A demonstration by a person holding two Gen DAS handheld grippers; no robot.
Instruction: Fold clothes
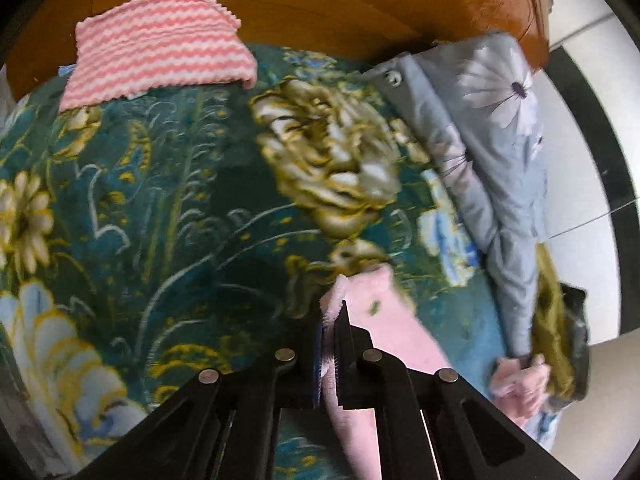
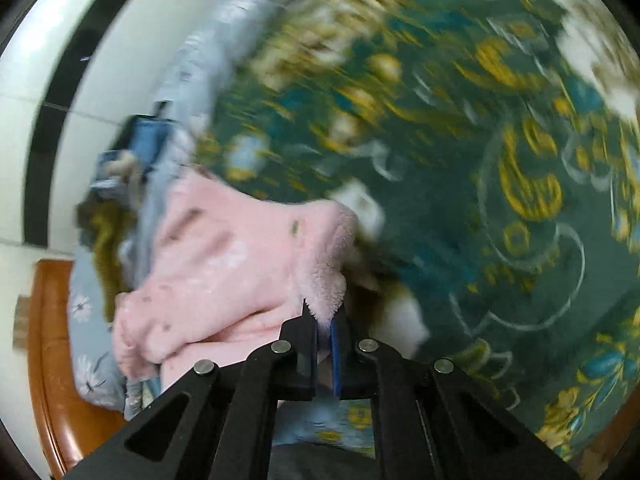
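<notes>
1. A pink fleece garment (image 1: 384, 320) is seen lying on a green floral blanket (image 1: 160, 200), near the blanket's right edge in the left wrist view.
2. The left gripper (image 1: 330, 320) is pressed together on an edge of the garment; pink pile is pinched between its jaws, and the cloth runs down past the right-hand finger.
3. The right gripper (image 2: 324, 316) is likewise closed on the garment (image 2: 224, 248); a fluffy corner is clamped between its jaws, and the rest of the fabric is spread to the left in that view.
4. A grey-blue quilt with white flowers (image 1: 500, 128) is bunched along the blanket's edge, beside the garment.
5. An olive-green cloth (image 1: 552, 328) is seen just past the garment, against the quilt.
6. A pink-and-white zigzag towel (image 1: 160, 60) is laid folded at the far end of the blanket, well apart from the garment.
7. A wooden bed frame (image 1: 360, 0) is visible behind the towel.
8. The right wrist view is heavily blurred.
</notes>
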